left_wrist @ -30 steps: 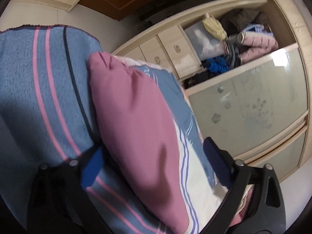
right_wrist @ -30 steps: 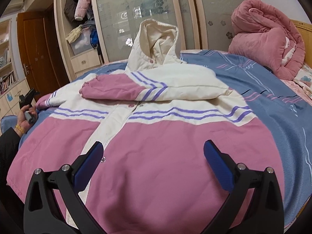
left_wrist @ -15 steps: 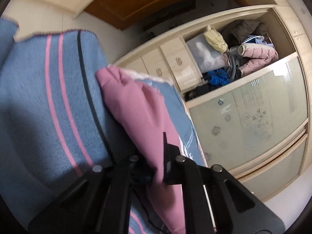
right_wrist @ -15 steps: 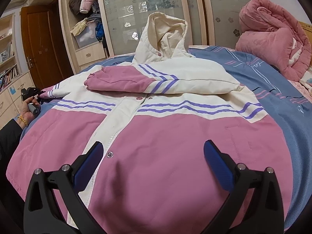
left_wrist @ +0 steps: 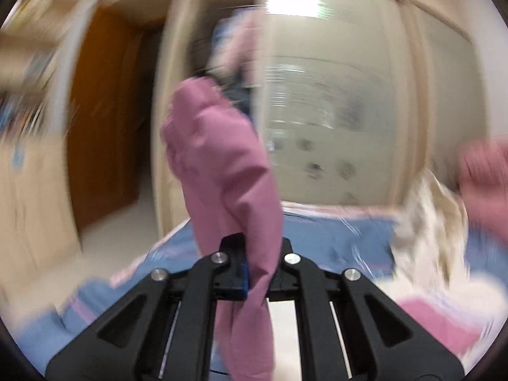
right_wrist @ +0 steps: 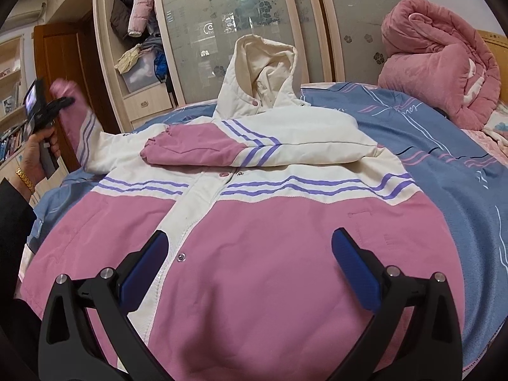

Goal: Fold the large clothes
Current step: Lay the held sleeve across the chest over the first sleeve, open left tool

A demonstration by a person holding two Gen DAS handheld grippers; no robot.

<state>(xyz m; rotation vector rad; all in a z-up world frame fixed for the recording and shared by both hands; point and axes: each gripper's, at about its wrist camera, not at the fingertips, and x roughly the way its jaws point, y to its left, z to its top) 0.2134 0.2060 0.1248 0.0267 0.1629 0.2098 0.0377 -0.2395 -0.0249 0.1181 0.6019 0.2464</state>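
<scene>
Lifted since half a sec ago: my left gripper (left_wrist: 254,270) has swung the pink sleeve (left_wrist: 222,171) up off the bed, and the left view is now heavily motion-blurred. Fingers pressed together, pinching the sleeve cuff, which stands up in front of the lens. From the right cam, same sleeve (right_wrist: 74,111) hangs raised at far left beside the person's left hand (right_wrist: 38,149), gold bracelet on the wrist.

My right gripper (right_wrist: 250,273) hovers low over the jacket hem, blue pads spread wide, nothing between them.

Hooded jacket (right_wrist: 254,222), pink/cream w/ purple stripes, lies front-up on the bed w/ blue striped bedspread (right_wrist: 444,165). Its other sleeve (right_wrist: 254,146) is folded across the chest. Cream hood (right_wrist: 263,73) stands propped up at the collar.

Containers: open wardrobe section (right_wrist: 127,31) at left holds hanging coats, approx 2 visible, above a clear storage bin (right_wrist: 139,73) w/ a pale cloth draped on it and a blue garment beside. One drawer (right_wrist: 146,103) beneath it.

Room: 2 frosted sliding doors (right_wrist: 222,16) w/ flower print behind the bed; brown wood door (right_wrist: 63,54) far left; bookshelf edge at the frame margin. One rolled pink quilt (right_wrist: 438,63) sits at the bed's far right corner.
</scene>
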